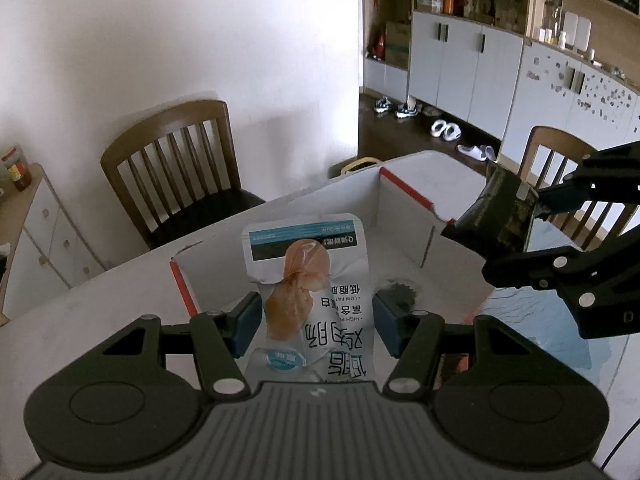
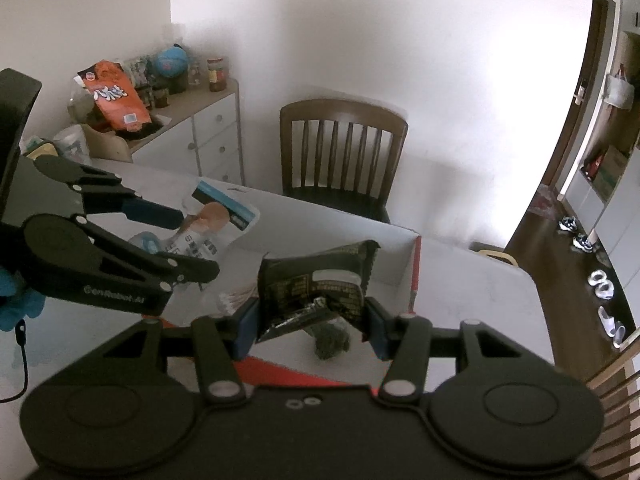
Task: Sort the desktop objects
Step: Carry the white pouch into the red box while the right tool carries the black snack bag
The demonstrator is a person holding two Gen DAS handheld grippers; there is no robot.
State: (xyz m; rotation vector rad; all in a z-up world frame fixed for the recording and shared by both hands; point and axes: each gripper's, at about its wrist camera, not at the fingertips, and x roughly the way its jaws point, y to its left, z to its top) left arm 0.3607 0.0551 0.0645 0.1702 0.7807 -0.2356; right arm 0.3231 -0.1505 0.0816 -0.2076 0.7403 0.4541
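My left gripper (image 1: 316,320) is shut on a white snack pouch (image 1: 312,280) with a sausage picture, held upright over the near edge of an open white cardboard box (image 1: 404,216) with red trim. My right gripper (image 2: 310,320) is shut on a dark crinkled snack packet (image 2: 316,284), held above the same box (image 2: 396,252). In the left wrist view the right gripper (image 1: 536,220) and its dark packet (image 1: 496,216) hang over the box's right side. In the right wrist view the left gripper (image 2: 188,240) and the white pouch (image 2: 216,220) are at the left.
A dark fuzzy lump (image 1: 398,294) lies on the box floor, also seen in the right wrist view (image 2: 330,340). Wooden chairs (image 1: 176,176) (image 2: 344,152) stand behind the white table (image 1: 80,312). A white sideboard (image 2: 200,132) with snack bags stands at the left.
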